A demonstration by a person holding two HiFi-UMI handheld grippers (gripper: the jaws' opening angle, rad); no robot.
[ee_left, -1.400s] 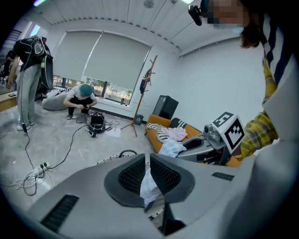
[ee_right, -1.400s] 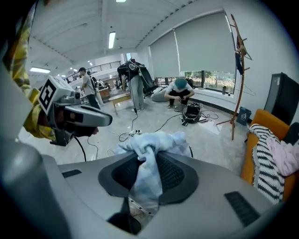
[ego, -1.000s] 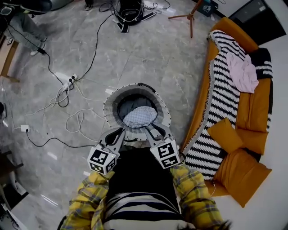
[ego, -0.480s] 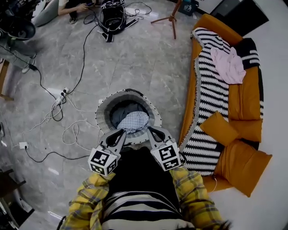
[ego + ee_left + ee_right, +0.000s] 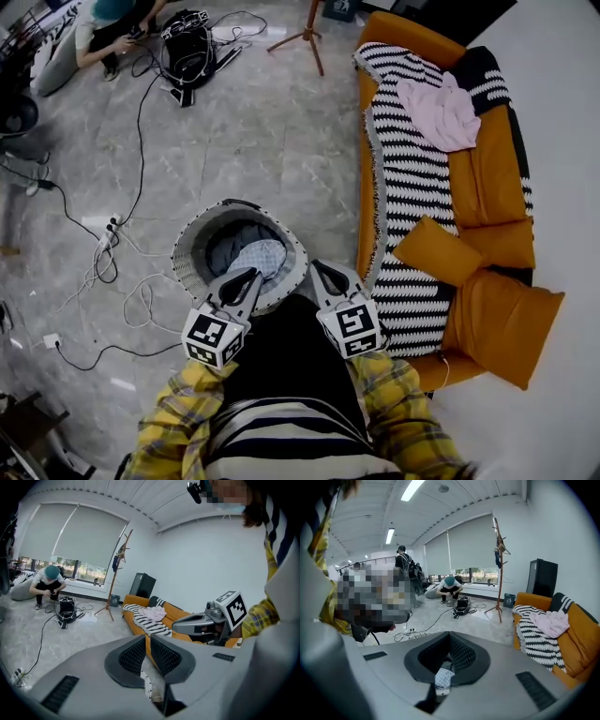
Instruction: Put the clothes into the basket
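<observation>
The long orange sofa [image 5: 487, 187], draped with a black-and-white striped knitted throw [image 5: 412, 178], stands beside the round woven basket [image 5: 192, 248]. One crumpled pink garment [image 5: 439, 112] lies on the throw, well apart from the basket, where a blue-checked cloth [image 5: 258, 256] already rests on grey-blue clothes [image 5: 225, 246]. The step in hand looks like going for the pink garment. That calls for carrying both tools across to the sofa and opening a pair of jaws over it. The left gripper [image 5: 249, 275] has its jaws together on nothing. The right gripper [image 5: 320, 268] is likewise closed and empty, with the checked cloth showing only through the slit beneath its pads.
</observation>
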